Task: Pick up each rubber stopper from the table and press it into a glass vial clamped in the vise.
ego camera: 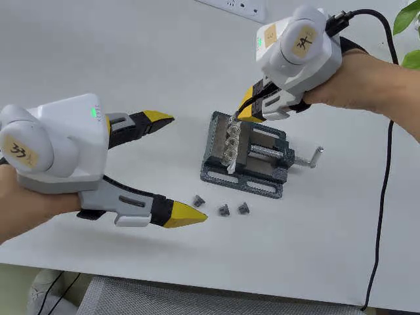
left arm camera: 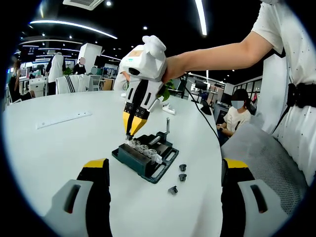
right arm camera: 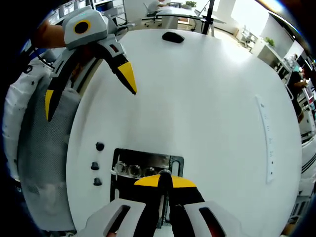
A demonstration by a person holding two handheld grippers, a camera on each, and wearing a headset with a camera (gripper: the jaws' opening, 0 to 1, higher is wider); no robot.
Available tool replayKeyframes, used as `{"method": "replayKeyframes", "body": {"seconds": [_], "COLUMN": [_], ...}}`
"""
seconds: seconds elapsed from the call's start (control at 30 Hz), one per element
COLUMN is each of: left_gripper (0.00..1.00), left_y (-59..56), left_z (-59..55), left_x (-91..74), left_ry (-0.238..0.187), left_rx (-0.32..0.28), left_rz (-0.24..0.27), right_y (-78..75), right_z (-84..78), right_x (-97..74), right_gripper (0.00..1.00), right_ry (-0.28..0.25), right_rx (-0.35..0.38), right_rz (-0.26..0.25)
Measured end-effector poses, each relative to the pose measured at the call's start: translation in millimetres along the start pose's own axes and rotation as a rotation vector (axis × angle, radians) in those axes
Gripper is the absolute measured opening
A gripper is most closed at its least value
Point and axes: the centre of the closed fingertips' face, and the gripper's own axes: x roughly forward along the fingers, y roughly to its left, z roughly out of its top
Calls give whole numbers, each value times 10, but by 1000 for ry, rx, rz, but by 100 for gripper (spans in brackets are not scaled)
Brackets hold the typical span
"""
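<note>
A dark vise (ego camera: 259, 172) clamps a row of glass vials (ego camera: 231, 143) at mid-table. My right gripper (ego camera: 239, 116) hangs over the far end of that row, shut on a small dark rubber stopper right at a vial mouth; its tips (left arm camera: 132, 129) point straight down. In the right gripper view its yellow jaws (right arm camera: 164, 180) meet above the vials (right arm camera: 129, 170). Three loose stoppers (ego camera: 224, 210) lie on the table in front of the vise (left arm camera: 140, 162), also visible as stoppers (left arm camera: 182, 172). My left gripper (ego camera: 176, 167) is wide open and empty, left of the vise.
A black cable (ego camera: 387, 164) runs down the table's right side. A white power strip (ego camera: 239, 6) lies at the far edge, with green leaves (ego camera: 407, 20) at the corner. The table's front edge (ego camera: 197, 279) is close, and a mesh chair sits below it.
</note>
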Motion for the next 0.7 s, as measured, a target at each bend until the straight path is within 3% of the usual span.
{"method": "replayKeyframes", "body": {"seconds": [0.7], "left_gripper": [93], "left_y": [32], "left_z": [24], "left_x": [-20], "left_ry": [-6], "left_rx": [-7], "left_rz": [11], "right_y": [-2], "right_z": [-19], "right_x": [0], "right_gripper": [0], "right_ry": [9], "right_rx": [2], "right_rz": [11]}}
